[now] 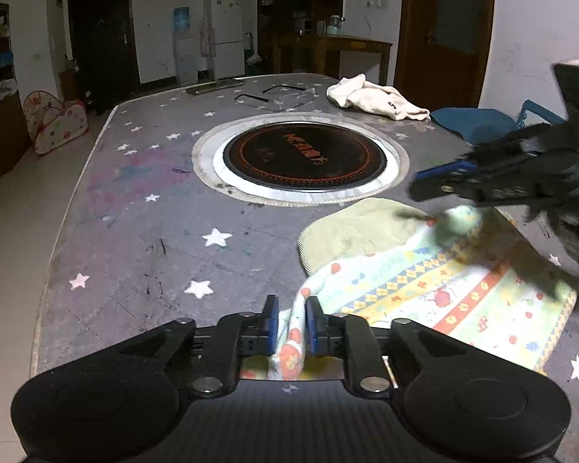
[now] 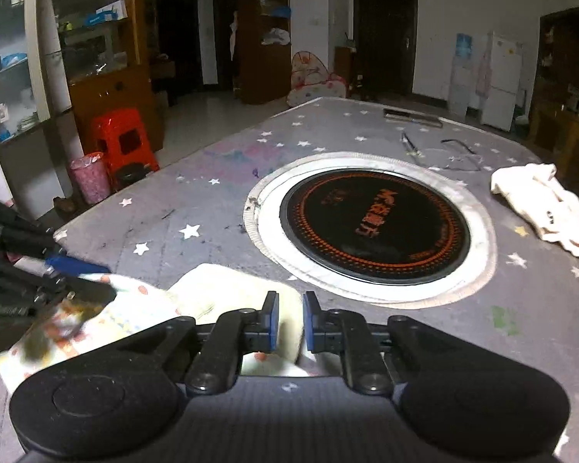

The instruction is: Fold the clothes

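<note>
**Patterned cloth lying by the round cooktop**

The patterned cloth lies on the star-printed surface, just in front of the inset round cooktop. A fold of it runs between the left gripper's slightly parted fingers. The right gripper also straddles the cloth's edge, fingers narrowly apart; whether either pair presses, I cannot tell. A cream garment lies well apart.

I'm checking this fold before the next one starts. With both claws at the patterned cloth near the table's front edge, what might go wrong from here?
1. The patterned cloth still runs between the left claw pads, so pulling away may drag the fold open.
2. Cloth also sits in the right claw, risking the same snag.
3. The two claws work close together over the cloth and might bump.
</note>
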`<state>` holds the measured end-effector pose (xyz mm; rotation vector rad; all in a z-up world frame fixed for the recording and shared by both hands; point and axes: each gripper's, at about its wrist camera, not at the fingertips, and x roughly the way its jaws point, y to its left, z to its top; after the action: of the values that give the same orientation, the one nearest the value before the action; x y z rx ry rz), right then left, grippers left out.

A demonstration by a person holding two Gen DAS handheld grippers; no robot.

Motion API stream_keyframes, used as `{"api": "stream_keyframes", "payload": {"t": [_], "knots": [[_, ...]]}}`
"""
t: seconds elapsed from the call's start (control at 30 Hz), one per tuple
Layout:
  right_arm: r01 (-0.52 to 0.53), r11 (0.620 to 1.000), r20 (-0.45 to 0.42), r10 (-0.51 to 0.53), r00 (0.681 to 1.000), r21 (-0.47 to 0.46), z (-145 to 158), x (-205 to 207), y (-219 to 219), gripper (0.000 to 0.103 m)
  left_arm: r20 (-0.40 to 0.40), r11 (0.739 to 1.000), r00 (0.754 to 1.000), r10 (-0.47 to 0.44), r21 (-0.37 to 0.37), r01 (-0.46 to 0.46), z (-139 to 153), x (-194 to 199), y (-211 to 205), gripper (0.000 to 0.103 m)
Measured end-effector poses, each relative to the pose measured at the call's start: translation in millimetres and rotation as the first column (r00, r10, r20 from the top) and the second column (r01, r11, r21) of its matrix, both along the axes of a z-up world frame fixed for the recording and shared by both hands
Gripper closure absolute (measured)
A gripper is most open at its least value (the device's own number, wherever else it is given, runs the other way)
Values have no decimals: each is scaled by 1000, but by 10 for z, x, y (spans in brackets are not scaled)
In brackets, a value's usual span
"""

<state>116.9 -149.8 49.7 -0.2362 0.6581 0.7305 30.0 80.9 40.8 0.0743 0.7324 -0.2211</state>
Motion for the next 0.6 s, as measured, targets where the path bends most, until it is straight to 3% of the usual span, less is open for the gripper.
{"api": "stream_keyframes", "payload": {"t": [0.27,0.4,0.6], "knots": [[-26,1000,-60,25,998,-11,-132,-367,-219,90,-21,998,998,64,-11,-64,-84,98,123,75],[62,998,-85,-63,994,-17,-264,-280,-360,90,-32,993,993,116,-3,-116,-118,142,218,74],[146,989,-52,-146,988,-9,-181,-230,-443,90,-43,980,979,201,9,-201,-116,155,330,75]]}}
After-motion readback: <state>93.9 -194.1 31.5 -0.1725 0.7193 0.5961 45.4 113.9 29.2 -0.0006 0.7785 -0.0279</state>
